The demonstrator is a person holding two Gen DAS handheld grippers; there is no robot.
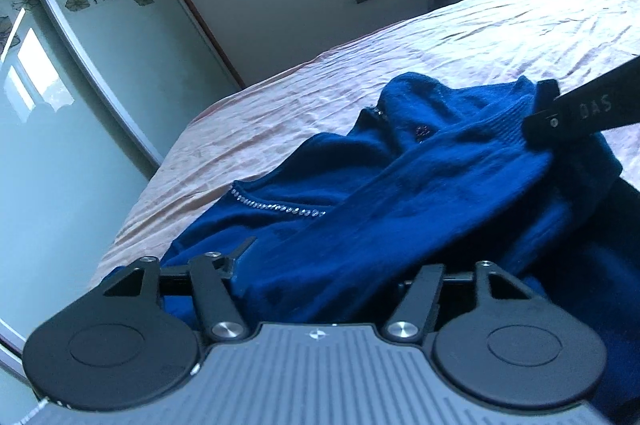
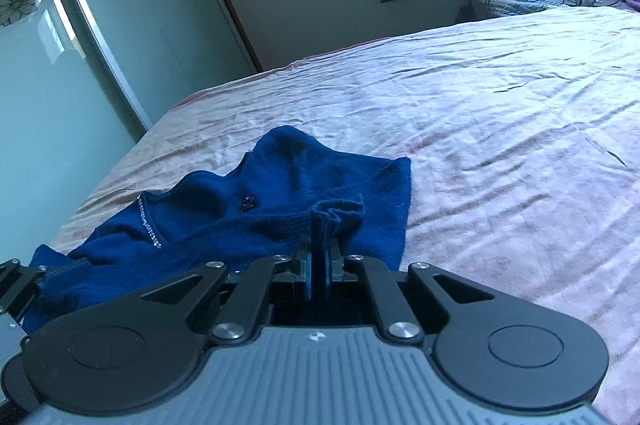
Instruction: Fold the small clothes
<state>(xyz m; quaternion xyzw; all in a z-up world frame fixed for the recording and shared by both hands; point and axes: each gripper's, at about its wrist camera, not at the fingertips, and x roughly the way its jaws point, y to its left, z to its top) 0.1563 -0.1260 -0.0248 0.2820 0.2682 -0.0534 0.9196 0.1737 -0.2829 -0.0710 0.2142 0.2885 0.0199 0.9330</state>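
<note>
Folding the sweater on the bed, half let go.
We held the left gripper wide, gripping nothing; our right gripper pinched a bunched edge, which could slip and undo the fold.

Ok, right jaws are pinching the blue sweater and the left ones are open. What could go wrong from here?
1. The right gripper holds only a small bunched edge of the blue sweater; it may slip out if pulled.
2. The left gripper holds nothing, so the rumpled sweater may drag across the bedsheet and fold crooked.
</note>
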